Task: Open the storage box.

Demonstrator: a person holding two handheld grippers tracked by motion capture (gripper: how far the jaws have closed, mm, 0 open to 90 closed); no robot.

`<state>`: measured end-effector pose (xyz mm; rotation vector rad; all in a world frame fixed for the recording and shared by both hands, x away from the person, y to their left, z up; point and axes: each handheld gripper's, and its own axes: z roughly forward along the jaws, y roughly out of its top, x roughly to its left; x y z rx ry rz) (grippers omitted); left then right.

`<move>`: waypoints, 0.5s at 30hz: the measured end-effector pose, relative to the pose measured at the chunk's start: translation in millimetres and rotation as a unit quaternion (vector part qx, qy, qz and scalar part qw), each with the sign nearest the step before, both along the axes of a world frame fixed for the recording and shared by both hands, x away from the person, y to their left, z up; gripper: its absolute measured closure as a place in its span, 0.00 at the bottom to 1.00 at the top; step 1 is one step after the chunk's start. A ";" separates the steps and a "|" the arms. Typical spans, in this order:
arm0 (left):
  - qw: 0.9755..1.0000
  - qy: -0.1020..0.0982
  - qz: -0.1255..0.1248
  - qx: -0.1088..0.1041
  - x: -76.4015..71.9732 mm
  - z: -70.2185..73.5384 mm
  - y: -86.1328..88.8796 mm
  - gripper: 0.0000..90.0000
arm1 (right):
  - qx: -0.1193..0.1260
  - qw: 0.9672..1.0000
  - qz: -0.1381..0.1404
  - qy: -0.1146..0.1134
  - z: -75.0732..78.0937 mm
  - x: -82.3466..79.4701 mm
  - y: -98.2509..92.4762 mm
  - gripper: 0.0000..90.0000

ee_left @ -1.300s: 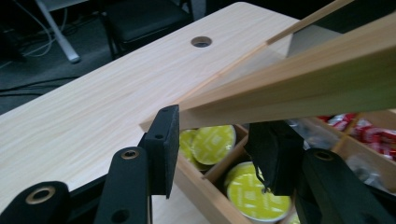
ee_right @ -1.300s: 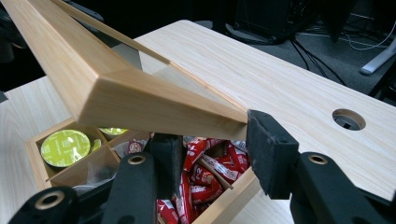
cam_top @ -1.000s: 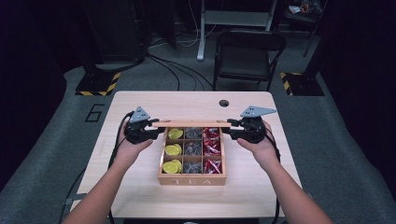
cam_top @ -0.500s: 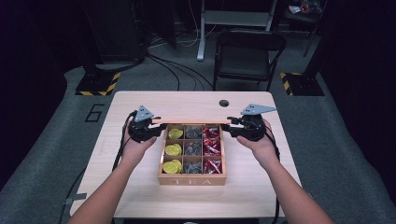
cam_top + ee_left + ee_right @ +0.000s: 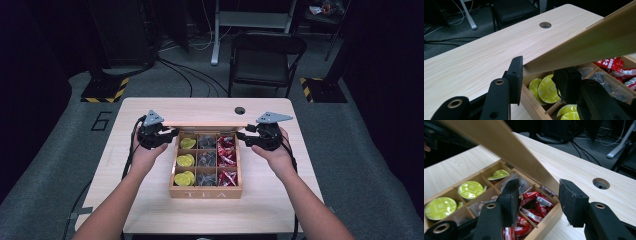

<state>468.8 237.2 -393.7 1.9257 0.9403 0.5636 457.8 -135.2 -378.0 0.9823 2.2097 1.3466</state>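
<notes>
The light wooden tea box with nine compartments [image 5: 205, 186] is sitting at the near centre of the pale wood-grain table [image 5: 150, 210], with yellow round capsules [image 5: 184, 161] at nine o'clock inside it, grey sachets [image 5: 206, 160] in the middle column and red foil packets [image 5: 227, 159] at three o'clock. Its thin hinged wooden lid [image 5: 584, 47] is standing up from the far edge, at twelve o'clock.

The left gripper [image 5: 541, 80] is straddling the lid's left end, and whether its pads are pressing cannot be told; its jaws have just been closing. The right gripper [image 5: 539, 203] is standing released around the lid's right end, its jaws having just been opening, with a gap showing on both sides of the wood.

The lid is probably light and stiff, its smooth face possibly slippery; taking it by both side edges near the free end looks best, moving gently to spare the small hinge [image 5: 546, 190].

Farther off, a round cable hole [image 5: 240, 110] is showing in the tabletop, then a black folding chair [image 5: 267, 47] at one o'clock on grey carpet with trailing cables.
</notes>
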 end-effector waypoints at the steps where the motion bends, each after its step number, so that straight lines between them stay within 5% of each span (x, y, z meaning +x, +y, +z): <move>1: 1.000 0.003 -0.001 -0.001 0.9 0.7 0.6 0.67 | -0.004 1.000 -0.002 -0.003 -1.3 1.7 -0.1 0.56; 15: 1.000 0.005 0.004 -0.017 9.0 3.4 1.1 0.67 | -0.017 0.999 -0.026 0.012 -23.1 28.7 10.1 0.58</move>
